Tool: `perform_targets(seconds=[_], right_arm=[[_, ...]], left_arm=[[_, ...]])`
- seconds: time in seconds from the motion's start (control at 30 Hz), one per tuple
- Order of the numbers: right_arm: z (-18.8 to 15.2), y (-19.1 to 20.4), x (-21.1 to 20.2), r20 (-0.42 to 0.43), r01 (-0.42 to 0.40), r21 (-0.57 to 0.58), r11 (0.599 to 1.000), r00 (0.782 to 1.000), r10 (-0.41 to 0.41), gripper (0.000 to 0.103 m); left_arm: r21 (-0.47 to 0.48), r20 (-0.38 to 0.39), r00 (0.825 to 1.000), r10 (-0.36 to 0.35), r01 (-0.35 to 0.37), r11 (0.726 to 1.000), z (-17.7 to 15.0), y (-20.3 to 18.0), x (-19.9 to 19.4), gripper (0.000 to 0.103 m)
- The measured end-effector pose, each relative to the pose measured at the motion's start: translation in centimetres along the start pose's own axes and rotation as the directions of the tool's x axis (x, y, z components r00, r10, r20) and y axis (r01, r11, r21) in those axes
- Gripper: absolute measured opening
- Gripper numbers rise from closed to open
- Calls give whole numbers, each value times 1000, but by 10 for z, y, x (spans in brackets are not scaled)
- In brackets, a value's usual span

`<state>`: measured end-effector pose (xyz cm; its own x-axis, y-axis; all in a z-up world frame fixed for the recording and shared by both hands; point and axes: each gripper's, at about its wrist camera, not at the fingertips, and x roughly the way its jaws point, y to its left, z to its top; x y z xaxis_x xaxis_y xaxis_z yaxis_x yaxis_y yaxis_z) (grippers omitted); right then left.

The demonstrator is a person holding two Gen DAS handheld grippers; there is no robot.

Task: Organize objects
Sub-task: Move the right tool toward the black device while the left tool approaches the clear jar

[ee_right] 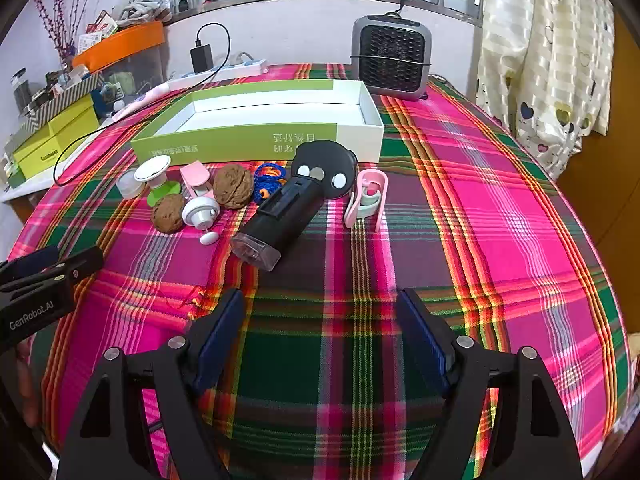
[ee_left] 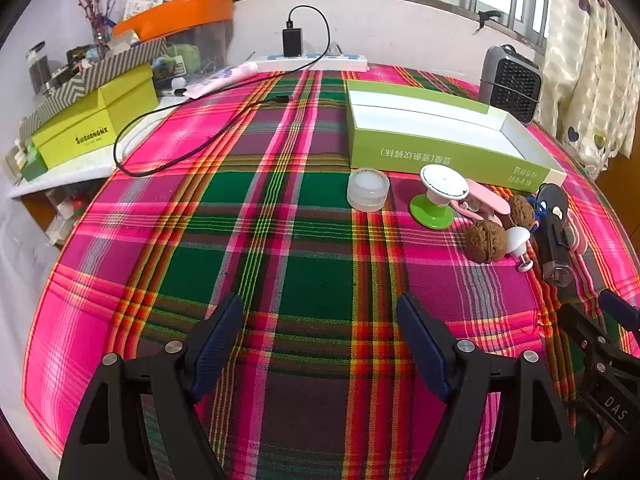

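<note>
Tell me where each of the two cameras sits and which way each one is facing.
Left wrist: sits on the left gripper, low over the plaid cloth, facing the window; its open fingers frame bare cloth, the open green box ahead to the right, and the right gripper at the right edge.
Right wrist: sits on the right gripper, facing the same way, aimed at the black handheld device; the left gripper shows at the left edge.
Shared: the box, both walnuts, the grey fan.

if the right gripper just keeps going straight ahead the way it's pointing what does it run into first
Probably the black handheld device lying on the plaid cloth, its clear end nearest the open right gripper; depth is hard to judge.
</note>
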<state>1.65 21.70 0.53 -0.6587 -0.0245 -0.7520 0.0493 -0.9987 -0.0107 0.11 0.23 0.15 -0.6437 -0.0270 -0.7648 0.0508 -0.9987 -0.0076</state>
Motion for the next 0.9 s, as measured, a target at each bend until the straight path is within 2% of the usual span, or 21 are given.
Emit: perform_targets(seconds=[0.73, 0.9], right_arm=[[1, -3, 1, -15, -15, -7, 1000, 1000, 15, 78], [4, -6, -1, -13, -70, 23, 997, 997, 70, 78]], left_arm=[[9, -4, 1000, -7, 7, 1000, 1, 1, 1, 79], [15, -6, 1000, -14, 14, 1000, 3, 1, 2, 79]])
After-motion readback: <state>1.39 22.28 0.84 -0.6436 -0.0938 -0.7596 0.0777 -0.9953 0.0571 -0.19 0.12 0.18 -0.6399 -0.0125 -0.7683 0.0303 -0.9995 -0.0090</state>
